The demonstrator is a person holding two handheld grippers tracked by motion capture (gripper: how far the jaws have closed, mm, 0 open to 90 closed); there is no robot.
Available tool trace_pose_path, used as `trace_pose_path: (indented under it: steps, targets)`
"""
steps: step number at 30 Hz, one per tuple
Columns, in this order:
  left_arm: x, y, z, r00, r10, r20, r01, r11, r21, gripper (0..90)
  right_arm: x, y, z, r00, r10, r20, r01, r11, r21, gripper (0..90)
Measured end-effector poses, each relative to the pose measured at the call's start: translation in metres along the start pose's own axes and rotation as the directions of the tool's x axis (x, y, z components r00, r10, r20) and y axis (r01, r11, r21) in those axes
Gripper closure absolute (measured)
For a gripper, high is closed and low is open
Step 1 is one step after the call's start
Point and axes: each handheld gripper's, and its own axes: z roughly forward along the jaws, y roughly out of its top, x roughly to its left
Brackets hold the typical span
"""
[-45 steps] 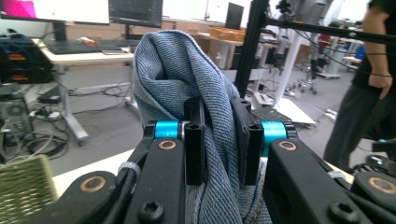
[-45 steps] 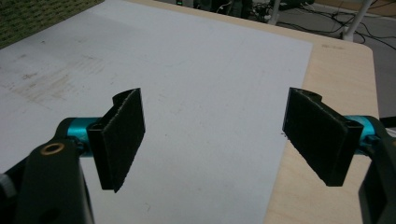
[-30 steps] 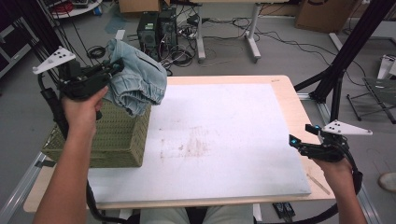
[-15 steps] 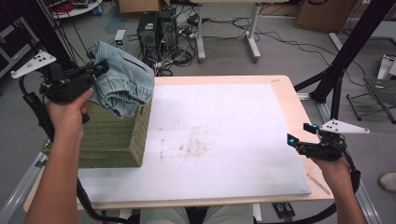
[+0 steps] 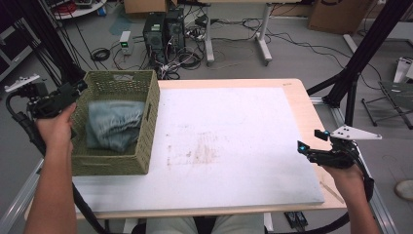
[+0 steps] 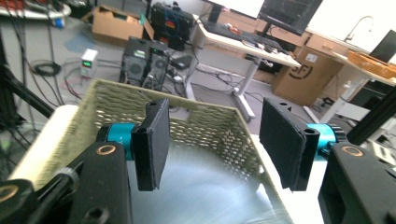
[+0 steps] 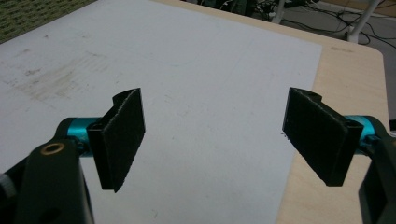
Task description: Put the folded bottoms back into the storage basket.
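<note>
A light blue denim garment lies crumpled inside the olive woven basket at the table's left end; it appears blurred in the left gripper view. My left gripper hovers at the basket's far left corner, drawn back from the cloth. Its jaws have just been opening and nothing is between them. My right gripper rests open and empty over the table's right edge, with its jaws spread wide above the white mat.
A white mat covers most of the wooden table. Beyond the far edge are computer towers, cables and desk legs. Black frame posts stand at the right.
The left gripper let go of the denim garment, which dropped into the basket, and the hand moved left. The right gripper stayed put.
</note>
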Motion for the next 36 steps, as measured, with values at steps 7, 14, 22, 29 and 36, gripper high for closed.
trace_pose_path:
  steps: [7, 14, 22, 29, 36]
  targets:
    - [-0.022, -0.007, -0.005, 0.9908, 0.121, 0.061, -0.116, 0.9896, -0.086, 30.8, 0.003, 0.001, 0.005, 1.0, -0.006, -0.004, 0.006, 1.0, 0.008, 21.3]
    - [-0.055, -0.026, 0.0, 0.9654, 0.175, 0.193, -0.155, 0.9811, -0.115, 21.9, 0.004, 0.003, 0.011, 0.9999, -0.001, -0.011, 0.001, 1.0, 0.013, 21.2]
    - [-0.094, -0.05, 0.012, 0.9202, 0.237, 0.311, -0.219, 0.9713, -0.092, 20.1, 0.003, 0.003, 0.014, 0.9998, 0.002, -0.018, -0.002, 1.0, 0.011, 21.2]
    - [-0.12, -0.07, 0.02, 0.8757, 0.251, 0.412, -0.246, 0.967, -0.067, 20.1, 0.006, 0.001, 0.017, 0.9996, 0.011, -0.028, -0.011, 1.0, 0.003, 21.2]
    - [-0.147, -0.092, 0.022, 0.8231, 0.278, 0.495, -0.279, 0.9575, -0.073, 20.1, 0.011, 0.005, 0.017, 0.9995, -0.001, -0.032, 0.001, 1.0, 0.002, 21.2]
